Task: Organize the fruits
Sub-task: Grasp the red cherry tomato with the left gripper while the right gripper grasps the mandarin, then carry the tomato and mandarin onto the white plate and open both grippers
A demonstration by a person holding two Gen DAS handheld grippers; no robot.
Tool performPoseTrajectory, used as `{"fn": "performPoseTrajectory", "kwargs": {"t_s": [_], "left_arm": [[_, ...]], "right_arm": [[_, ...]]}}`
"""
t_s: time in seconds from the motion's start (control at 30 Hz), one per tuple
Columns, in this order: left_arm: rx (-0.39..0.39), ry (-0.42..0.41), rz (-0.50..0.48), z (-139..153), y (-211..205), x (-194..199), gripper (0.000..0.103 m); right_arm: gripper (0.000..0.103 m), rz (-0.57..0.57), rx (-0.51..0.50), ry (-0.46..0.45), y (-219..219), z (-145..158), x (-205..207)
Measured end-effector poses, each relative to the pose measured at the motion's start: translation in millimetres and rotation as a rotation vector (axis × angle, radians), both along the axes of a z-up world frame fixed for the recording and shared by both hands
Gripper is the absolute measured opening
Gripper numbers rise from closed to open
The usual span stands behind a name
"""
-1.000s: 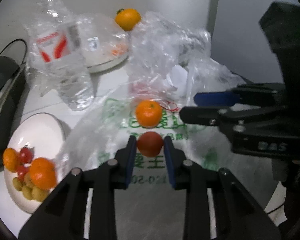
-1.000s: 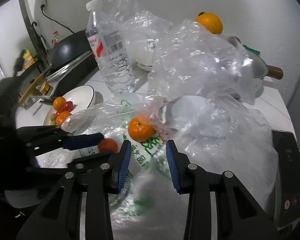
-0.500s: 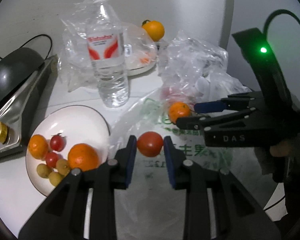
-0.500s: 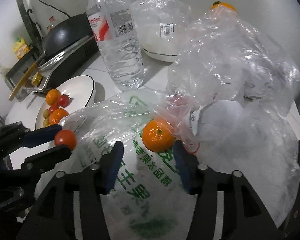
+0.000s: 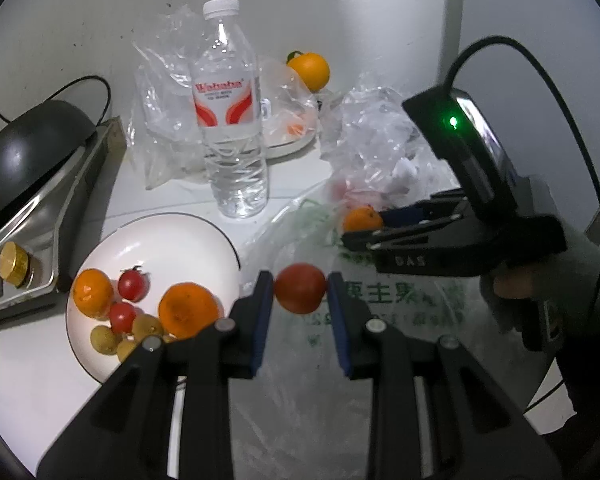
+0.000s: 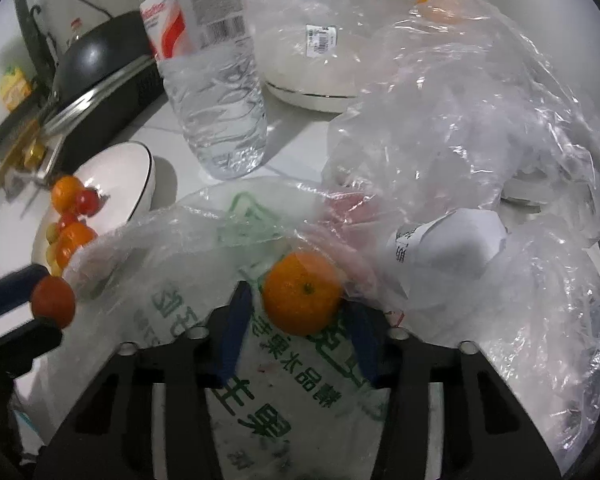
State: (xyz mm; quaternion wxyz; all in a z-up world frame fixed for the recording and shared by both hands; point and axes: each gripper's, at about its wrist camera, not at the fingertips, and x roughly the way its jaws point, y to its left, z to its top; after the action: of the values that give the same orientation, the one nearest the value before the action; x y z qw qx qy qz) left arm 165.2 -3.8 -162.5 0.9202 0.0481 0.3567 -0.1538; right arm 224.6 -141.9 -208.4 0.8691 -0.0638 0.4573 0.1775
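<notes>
My left gripper (image 5: 300, 294) is shut on a red tomato (image 5: 300, 288) and holds it in the air above the edge of a printed plastic bag (image 5: 380, 320), just right of the white plate (image 5: 172, 248). The plate holds two mandarins, small tomatoes and several small yellow-green fruits. My right gripper (image 6: 300, 312) reaches down onto the bag (image 6: 260, 400). Its jaws are closing on a mandarin (image 6: 302, 298), with a blue pad against each side. The left wrist view shows the same mandarin (image 5: 360, 220) between the right gripper's fingers.
A water bottle (image 5: 234, 140) stands behind the plate. Crumpled clear bags (image 6: 460, 120) lie at the right, and a bag-covered bowl (image 6: 312, 80) sits behind. An orange (image 5: 310, 70) rests near the wall. A black pan (image 5: 28, 148) sits on a cooker at the left.
My left gripper has carried the tomato off the bag toward the plate. My right gripper moved forward and down, spread its jaws around the mandarin and drew them in on it.
</notes>
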Motion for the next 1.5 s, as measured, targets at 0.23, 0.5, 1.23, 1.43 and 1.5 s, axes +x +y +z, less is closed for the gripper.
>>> {"fn": "performPoseTrajectory", "kwargs": {"t_s": [0.23,0.5,1.23,1.43,1.5], "left_arm": [[-0.004,-0.025,-0.001,8.0,5.7,-11.0,0.028],[0.0,-0.053,0.01,17.1,16.8,-27.4,0.028],[0.023,-0.1,0.101,23.9,80.3,-25.3,0.028],[0.035,-0.086,0.12,14.4,94.2,-9.6,0.028],[0.033,-0.081,0.124,11.1,97.7,-4.1,0.028]], "right_arm": [[0.042,0.037,0.01,-0.022,7.0,12.1,-25.0],[0.042,0.063,0.034,-0.048,15.1,27.6,-50.1],[0.042,0.14,0.066,-0.124,68.7,60.7,-60.2],[0.042,0.154,0.064,-0.117,78.5,59.0,-53.4],[0.042,0.159,0.061,-0.116,81.6,58.8,-50.8]]}}
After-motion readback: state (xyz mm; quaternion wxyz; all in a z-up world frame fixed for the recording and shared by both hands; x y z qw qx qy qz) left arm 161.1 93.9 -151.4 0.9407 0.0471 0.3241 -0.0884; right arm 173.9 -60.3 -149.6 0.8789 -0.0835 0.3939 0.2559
